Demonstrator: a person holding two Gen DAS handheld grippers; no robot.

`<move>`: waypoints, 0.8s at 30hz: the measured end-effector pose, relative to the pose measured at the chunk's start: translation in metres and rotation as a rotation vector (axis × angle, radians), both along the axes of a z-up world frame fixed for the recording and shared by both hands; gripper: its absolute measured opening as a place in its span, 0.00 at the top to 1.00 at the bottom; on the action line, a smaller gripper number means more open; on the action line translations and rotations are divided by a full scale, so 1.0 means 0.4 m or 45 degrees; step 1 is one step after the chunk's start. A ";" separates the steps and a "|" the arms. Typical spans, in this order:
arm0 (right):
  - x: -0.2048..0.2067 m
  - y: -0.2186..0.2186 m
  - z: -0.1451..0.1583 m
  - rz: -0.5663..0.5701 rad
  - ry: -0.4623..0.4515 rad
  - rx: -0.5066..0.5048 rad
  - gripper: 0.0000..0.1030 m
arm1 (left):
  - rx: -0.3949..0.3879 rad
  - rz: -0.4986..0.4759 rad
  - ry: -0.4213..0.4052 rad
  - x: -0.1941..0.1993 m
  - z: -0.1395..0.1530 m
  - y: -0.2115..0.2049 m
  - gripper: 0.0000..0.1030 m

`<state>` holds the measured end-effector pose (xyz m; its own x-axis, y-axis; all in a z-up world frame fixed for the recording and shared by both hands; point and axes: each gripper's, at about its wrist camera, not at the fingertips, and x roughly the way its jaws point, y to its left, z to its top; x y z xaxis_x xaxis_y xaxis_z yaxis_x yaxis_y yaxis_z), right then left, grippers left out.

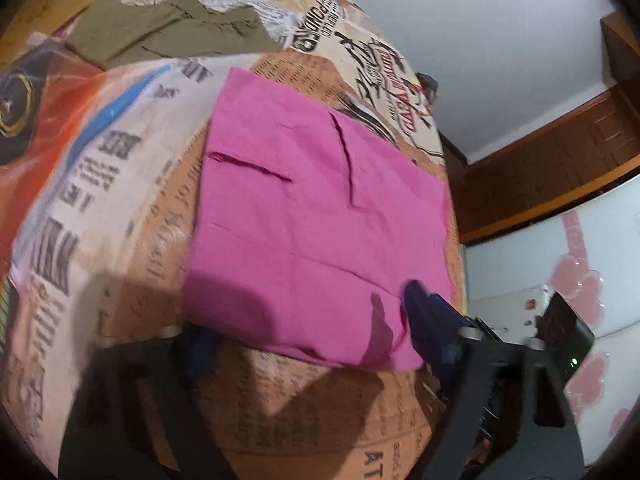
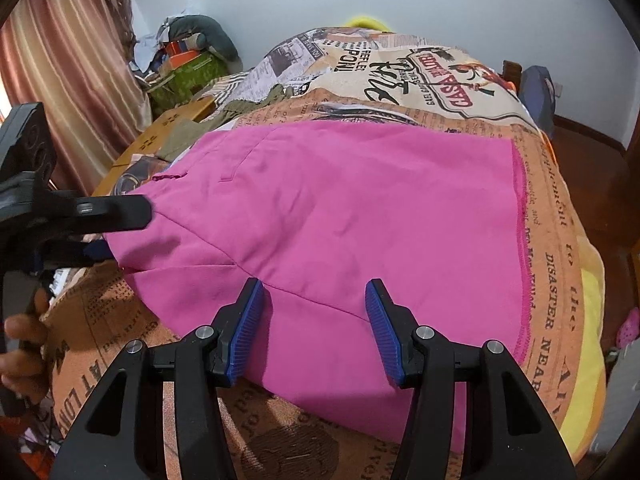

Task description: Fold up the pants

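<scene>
Pink pants (image 1: 312,208) lie folded flat on a bedspread (image 1: 100,184) printed like newspaper. In the left wrist view my left gripper (image 1: 310,328) straddles the pants' near edge. One blue pad (image 1: 420,312) rests on the cloth at its right corner and the other (image 1: 198,344) sits low at the left, well apart. From the right wrist view the pants (image 2: 360,208) fill the middle. My right gripper (image 2: 314,320) stands over their near edge, pads wide apart, with flat cloth and a crease beneath. The left gripper's black frame (image 2: 80,212) reaches the pants' left edge.
An olive green garment (image 1: 160,32) lies at the far end of the bed. A curtain (image 2: 60,60) and a pile of clutter (image 2: 188,60) stand beyond the left side. A hand (image 2: 20,340) shows at lower left. The bed edge drops to a wooden floor (image 2: 580,152) on the right.
</scene>
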<state>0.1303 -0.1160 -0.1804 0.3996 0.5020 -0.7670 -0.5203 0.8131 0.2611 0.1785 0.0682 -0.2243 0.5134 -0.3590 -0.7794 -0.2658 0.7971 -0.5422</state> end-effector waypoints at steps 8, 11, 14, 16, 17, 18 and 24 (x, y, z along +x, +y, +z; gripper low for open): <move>0.002 0.005 0.005 0.009 0.012 -0.017 0.52 | 0.169 -0.029 -0.003 0.032 0.019 -0.004 0.74; 0.003 0.015 0.024 0.024 -0.002 -0.056 0.52 | 0.321 -0.079 -0.074 0.013 0.056 -0.035 0.77; 0.006 0.035 0.061 0.036 -0.036 -0.039 0.52 | 0.409 -0.085 -0.126 -0.019 0.085 -0.035 0.79; 0.009 0.059 0.088 0.046 -0.064 -0.009 0.52 | 0.450 -0.083 -0.155 -0.048 0.101 -0.030 0.79; 0.013 0.075 0.100 0.057 -0.075 0.001 0.52 | 0.480 -0.082 -0.171 -0.066 0.110 -0.028 0.79; 0.015 0.097 0.109 0.073 -0.086 0.008 0.52 | 0.509 -0.084 -0.185 -0.084 0.118 -0.026 0.79; 0.014 0.240 0.084 0.220 -0.018 -0.054 0.52 | 0.668 -0.079 -0.265 -0.154 0.165 -0.013 0.79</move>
